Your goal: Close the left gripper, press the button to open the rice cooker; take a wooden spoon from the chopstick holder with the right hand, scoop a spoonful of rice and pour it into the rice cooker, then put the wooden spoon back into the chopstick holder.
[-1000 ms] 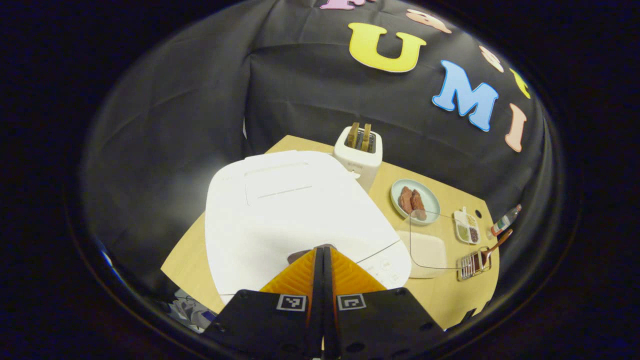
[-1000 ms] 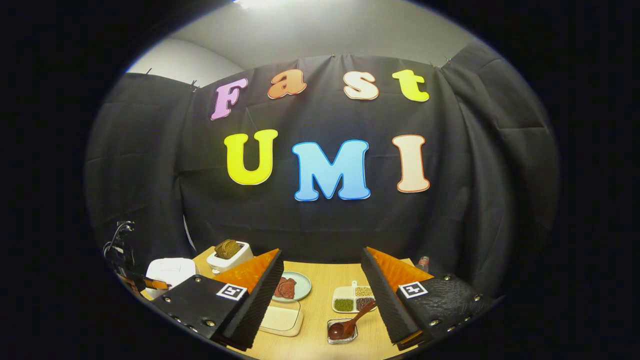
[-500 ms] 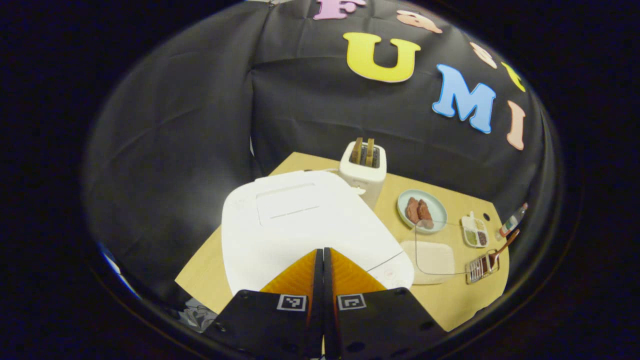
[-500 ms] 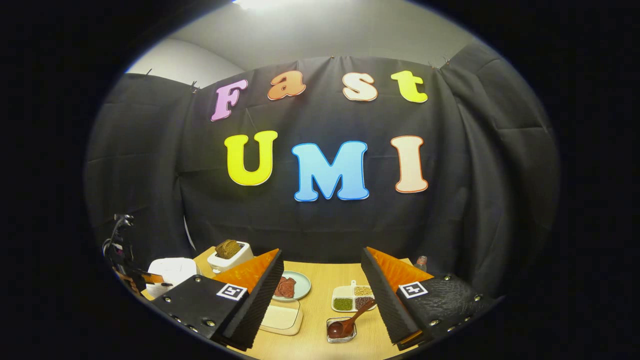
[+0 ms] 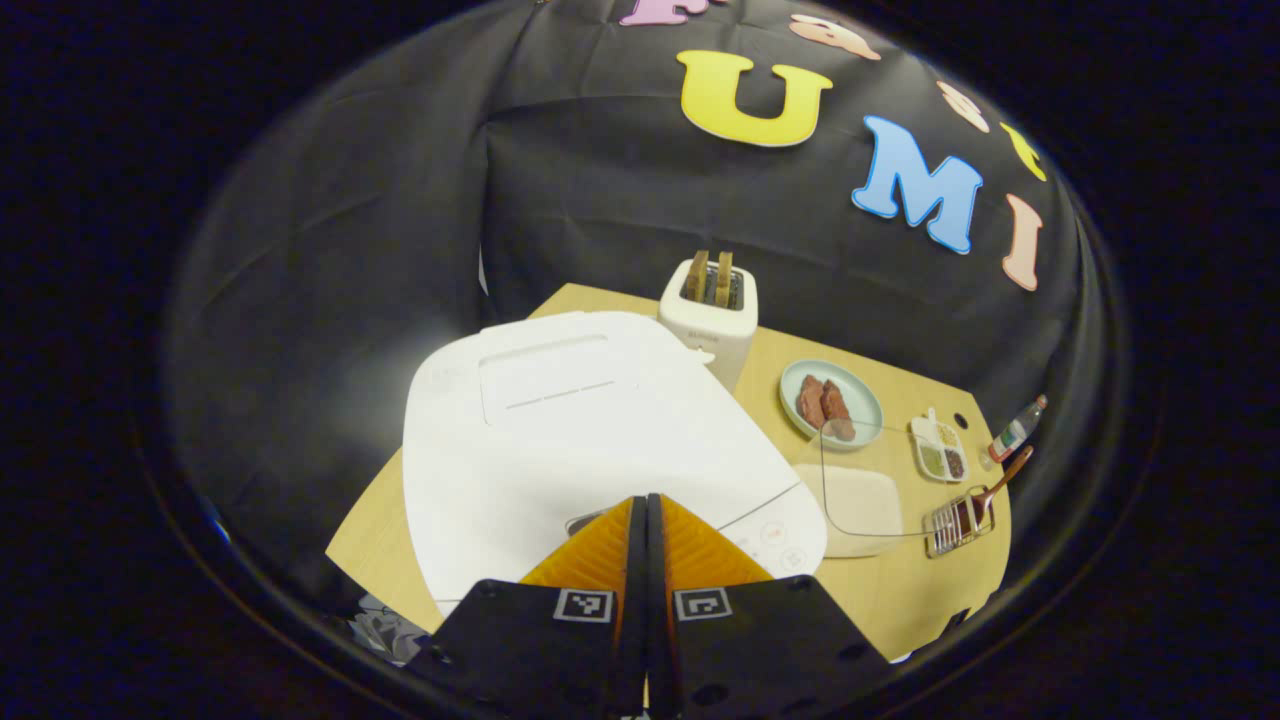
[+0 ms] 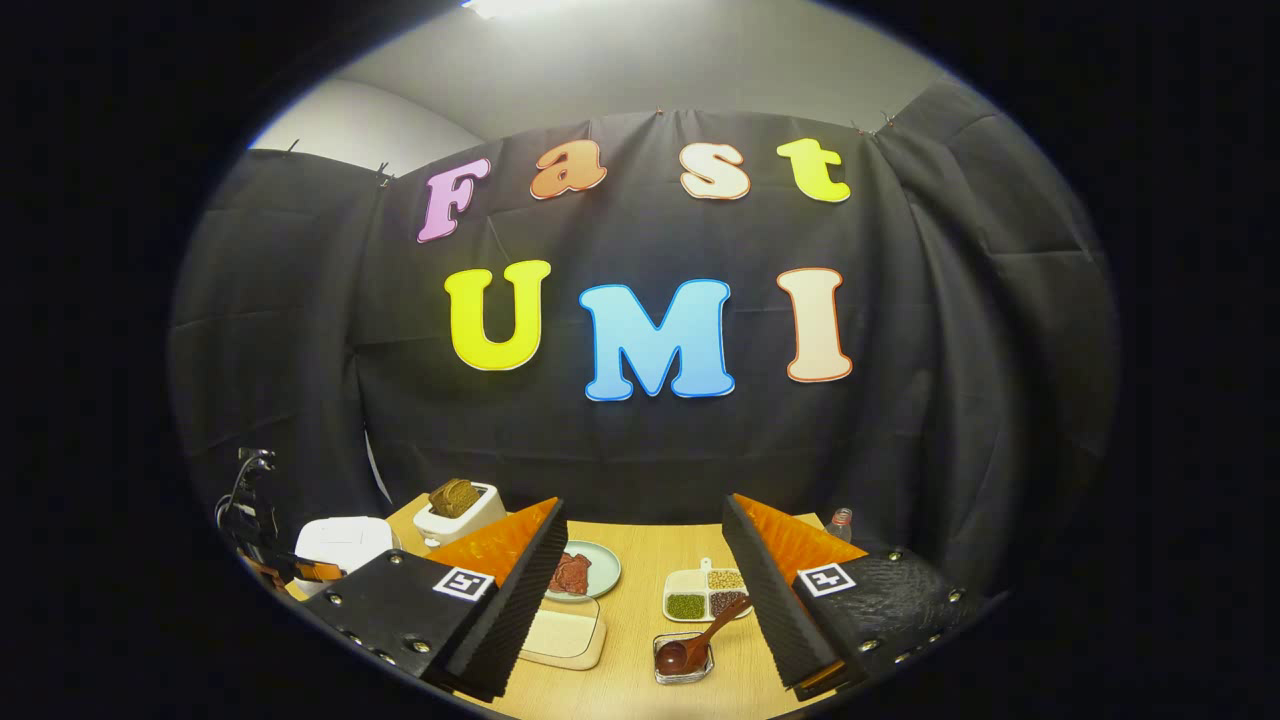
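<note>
Rice cooker [image 5: 580, 440]: stood white with its lid down at the left end of the wooden table [image 5: 900, 590]; every place below is given from it.
Button [image 5: 590, 522]: a grey strip at the cooker's front edge, just ahead of the left gripper's tips; whether they touched it could not be told.
Left gripper [image 5: 646, 505]: fingers pressed flat together with nothing between them, tips over the cooker's front edge.
Toaster [image 5: 708, 312]: just behind the cooker's right rear corner, two slices standing in its slots.
Plate [image 5: 855, 392]: to the right of the cooker, near it, carrying two brown pieces.
Clear box [image 5: 860, 500]: right of the cooker's front corner, just beside it, lidded.
Divided dish [image 6: 708, 594]: farther right, past the plate, holding green, pale and dark grains.
Chopstick holder [image 6: 684, 672]: well to the right of the cooker, in front of the divided dish.
Wooden spoon [image 6: 692, 644]: resting in the holder, bowl down, handle leaning up to the right.
Bottle [image 5: 1014, 430]: farthest right, at the table's edge.
Right gripper [image 6: 640, 570]: fingers spread wide apart and empty, held above the table well to the right of the cooker.
</note>
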`<state>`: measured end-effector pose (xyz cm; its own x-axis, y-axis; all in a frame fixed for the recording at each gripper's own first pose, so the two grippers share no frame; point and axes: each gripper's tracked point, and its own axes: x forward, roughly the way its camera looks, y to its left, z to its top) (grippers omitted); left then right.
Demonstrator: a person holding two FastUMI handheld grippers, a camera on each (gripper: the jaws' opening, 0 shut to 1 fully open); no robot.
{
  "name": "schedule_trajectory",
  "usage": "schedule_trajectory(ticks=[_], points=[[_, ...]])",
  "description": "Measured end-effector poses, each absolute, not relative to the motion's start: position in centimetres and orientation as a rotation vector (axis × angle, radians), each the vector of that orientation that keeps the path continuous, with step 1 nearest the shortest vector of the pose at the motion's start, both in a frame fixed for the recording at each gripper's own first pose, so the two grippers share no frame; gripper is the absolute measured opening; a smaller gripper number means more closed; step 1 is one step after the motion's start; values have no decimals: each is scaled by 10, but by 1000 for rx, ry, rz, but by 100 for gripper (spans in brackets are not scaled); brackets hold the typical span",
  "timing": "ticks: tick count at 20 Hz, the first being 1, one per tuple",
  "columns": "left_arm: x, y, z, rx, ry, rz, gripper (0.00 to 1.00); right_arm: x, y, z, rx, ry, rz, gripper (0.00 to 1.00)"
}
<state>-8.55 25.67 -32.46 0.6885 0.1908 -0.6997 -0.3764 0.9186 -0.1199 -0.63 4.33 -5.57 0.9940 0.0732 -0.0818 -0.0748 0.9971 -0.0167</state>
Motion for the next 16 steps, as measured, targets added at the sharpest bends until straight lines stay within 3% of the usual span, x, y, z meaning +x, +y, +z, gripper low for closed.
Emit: schedule_trajectory(ticks=[4, 9, 12, 16], points=[[-87, 259, -318, -278, 734, 326, 11, -6, 48, -55, -17, 81, 85, 95], [-65, 272, -194, -169, 362, 418, 12, -7, 43, -50, -27, 62, 73, 95], [-61, 248, -152, -262, 275, 345, 34, -4, 41, -53, -9, 72, 70, 95], [-61, 244, -137, -245, 239, 348, 69, -2, 36, -50, -15, 58, 62, 95]])
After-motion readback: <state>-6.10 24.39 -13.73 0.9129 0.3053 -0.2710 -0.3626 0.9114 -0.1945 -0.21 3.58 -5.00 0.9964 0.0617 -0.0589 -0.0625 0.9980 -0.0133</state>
